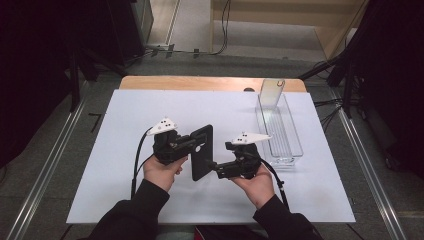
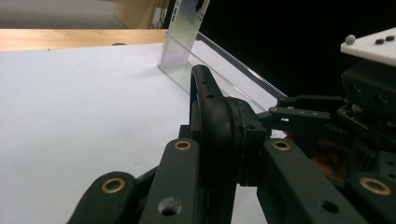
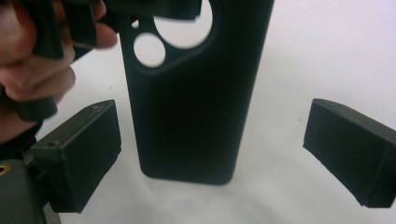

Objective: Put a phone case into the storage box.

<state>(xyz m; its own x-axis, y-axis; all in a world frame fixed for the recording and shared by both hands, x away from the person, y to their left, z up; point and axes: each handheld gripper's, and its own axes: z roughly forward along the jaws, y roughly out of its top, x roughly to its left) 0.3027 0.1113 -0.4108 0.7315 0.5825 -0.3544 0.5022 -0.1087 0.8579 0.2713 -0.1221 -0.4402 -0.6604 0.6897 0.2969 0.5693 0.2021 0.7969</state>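
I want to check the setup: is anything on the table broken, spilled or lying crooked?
Nothing stands out. The black phone case is whole, held by the left gripper. The clear tray sits flat on the white table.

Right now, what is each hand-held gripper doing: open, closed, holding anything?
Left hand-held gripper: closed on the black phone case, gripping its upper edge.
Right hand-held gripper: open, jaws either side of the case's lower end, not touching.

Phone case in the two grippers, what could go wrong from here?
The left gripper pinches only the upper edge of the black phone case, so it might twist or slip. The right gripper is open around its lower end; closing off-centre could knock it loose. The clear tray lies close to the right.
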